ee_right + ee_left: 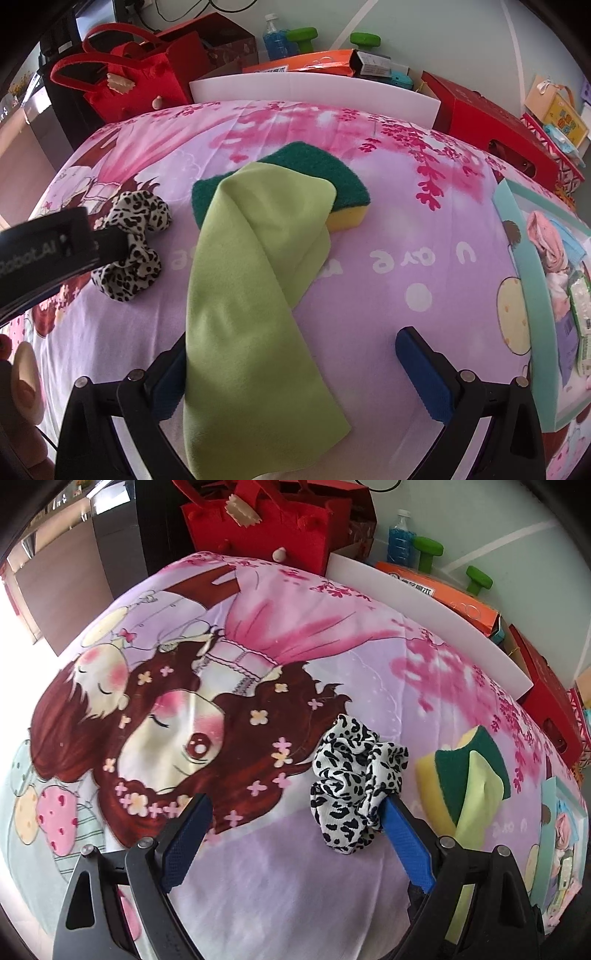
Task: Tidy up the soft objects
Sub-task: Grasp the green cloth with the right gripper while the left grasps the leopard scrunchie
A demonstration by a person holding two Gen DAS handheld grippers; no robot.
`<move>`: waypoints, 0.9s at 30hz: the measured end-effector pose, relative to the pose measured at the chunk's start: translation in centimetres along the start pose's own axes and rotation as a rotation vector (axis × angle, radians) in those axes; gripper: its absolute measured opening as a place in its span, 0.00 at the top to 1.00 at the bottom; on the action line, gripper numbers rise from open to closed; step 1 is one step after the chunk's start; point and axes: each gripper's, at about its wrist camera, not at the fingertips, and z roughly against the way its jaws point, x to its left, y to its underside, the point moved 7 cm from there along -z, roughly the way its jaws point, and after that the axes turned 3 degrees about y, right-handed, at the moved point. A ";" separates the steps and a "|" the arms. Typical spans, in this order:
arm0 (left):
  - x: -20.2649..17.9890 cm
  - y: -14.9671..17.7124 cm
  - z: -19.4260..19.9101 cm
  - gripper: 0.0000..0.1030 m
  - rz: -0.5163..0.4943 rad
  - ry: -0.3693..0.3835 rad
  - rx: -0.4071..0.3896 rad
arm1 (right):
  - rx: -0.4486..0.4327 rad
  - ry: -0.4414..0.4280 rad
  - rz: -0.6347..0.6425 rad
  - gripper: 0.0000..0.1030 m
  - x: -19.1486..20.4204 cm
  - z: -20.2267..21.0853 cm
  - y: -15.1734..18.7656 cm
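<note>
1. The left gripper (295,808) hangs over the bed with its jaws spread wide and gripping nothing. The leopard-print scrunchie (356,779) lies off-centre toward its right finger (404,834); that pad's tip touches or overlaps the scrunchie's lower right edge, while the left finger stands well apart over bare sheet. The scrunchie is a crumpled loop, slightly longer up the picture than across. To bracket it, this gripper would probably need to shift rightward.

2. The right gripper (291,354) is also open. The lime-green cloth (255,273) runs lengthwise between its fingers, from the near edge of the view up and away, so its long axis lies along the gripper's pointing line, not across the jaws. The cloth covers the left finger; the right finger (424,373) stands clear of it, so no grip shows.

3. The cloth's far end is draped over a green-and-yellow scouring sponge (332,184), which sits beyond the right gripper, between the scrunchie and the teal tray (532,295) at the right edge. That tray already holds soft items.

4. By my reading, the left gripper is nearer the scrunchie, the right nearer cloth and sponge.

5. The surface is a cartoon-print bedsheet (280,867), soft and yielding. Behind it stand a red felt bag (258,528), a white foam board (314,88), boxes and a blue bottle (275,38).
</note>
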 end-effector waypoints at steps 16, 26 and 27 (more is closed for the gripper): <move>-2.4 -0.1 -0.7 0.35 -0.064 0.044 -0.024 | -0.045 -0.082 -0.078 0.45 -0.9 1.0 -0.6; -4.0 0.1 -0.3 0.73 -0.096 0.106 -0.030 | -0.063 -0.127 -0.096 0.72 -0.8 1.6 -0.8; -4.0 0.0 -0.3 0.74 -0.098 0.107 -0.032 | -0.066 -0.129 -0.096 0.74 -0.8 1.7 -0.9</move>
